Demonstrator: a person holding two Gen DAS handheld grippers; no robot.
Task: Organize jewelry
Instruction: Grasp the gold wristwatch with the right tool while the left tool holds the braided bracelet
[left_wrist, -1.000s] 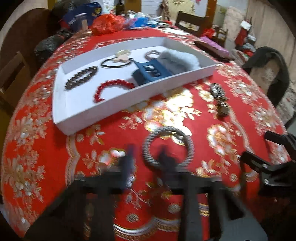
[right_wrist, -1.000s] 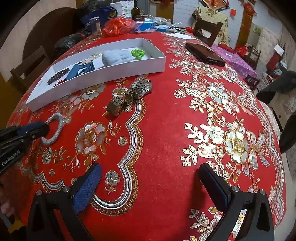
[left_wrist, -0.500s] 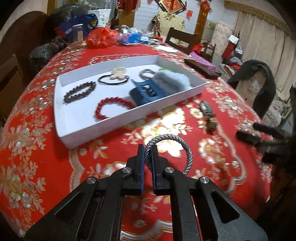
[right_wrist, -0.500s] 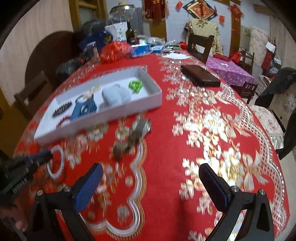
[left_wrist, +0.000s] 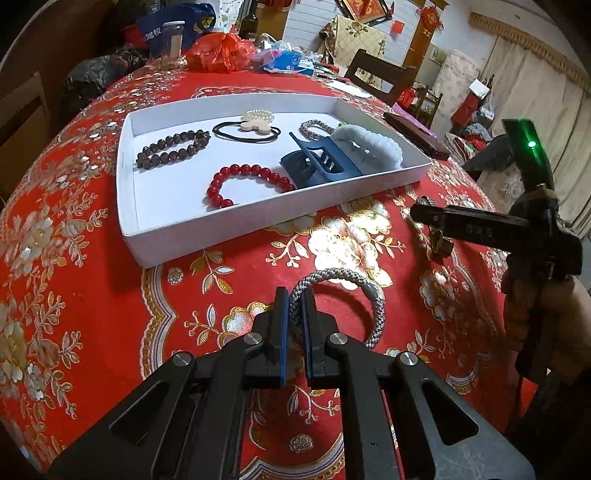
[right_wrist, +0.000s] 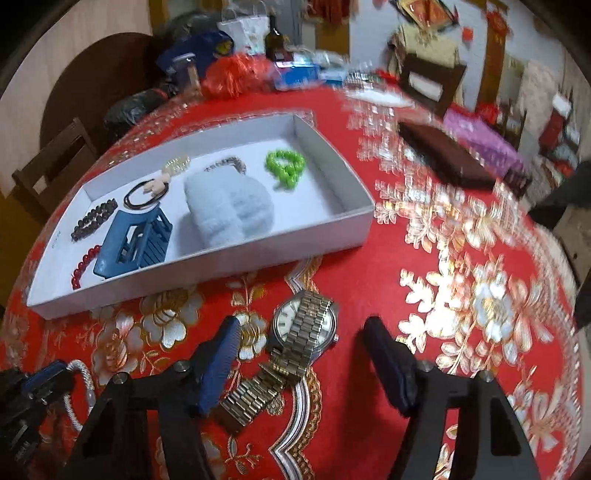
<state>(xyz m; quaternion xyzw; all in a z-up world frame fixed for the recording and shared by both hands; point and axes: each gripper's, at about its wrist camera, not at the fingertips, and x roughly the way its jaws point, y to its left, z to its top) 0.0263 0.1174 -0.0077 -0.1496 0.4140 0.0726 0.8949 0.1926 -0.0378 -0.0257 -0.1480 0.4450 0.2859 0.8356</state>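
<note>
My left gripper (left_wrist: 294, 295) is shut on a grey braided rope bracelet (left_wrist: 371, 295) and holds it above the red tablecloth, short of the white tray (left_wrist: 236, 229). The bracelet also shows in the right wrist view (right_wrist: 79, 373). My right gripper (right_wrist: 301, 328) is open, its fingers on either side of a metal watch (right_wrist: 303, 325) lying on the cloth. The tray (right_wrist: 207, 273) holds a red bead bracelet (left_wrist: 240, 175), a dark bead bracelet (left_wrist: 170, 147), a blue hair claw (left_wrist: 317, 166), a fluffy white scrunchie (left_wrist: 369, 147), a black hair tie (left_wrist: 243, 131) and green beads (right_wrist: 286, 166).
A dark wallet (right_wrist: 443, 155) lies on the table at the far right. Bags, a jar and a bottle (left_wrist: 218, 48) crowd the far edge. Chairs (right_wrist: 55, 158) stand around the table.
My left gripper shut on the grey bracelet and lifted it off the cloth. My right gripper moved forward and now straddles the watch.
</note>
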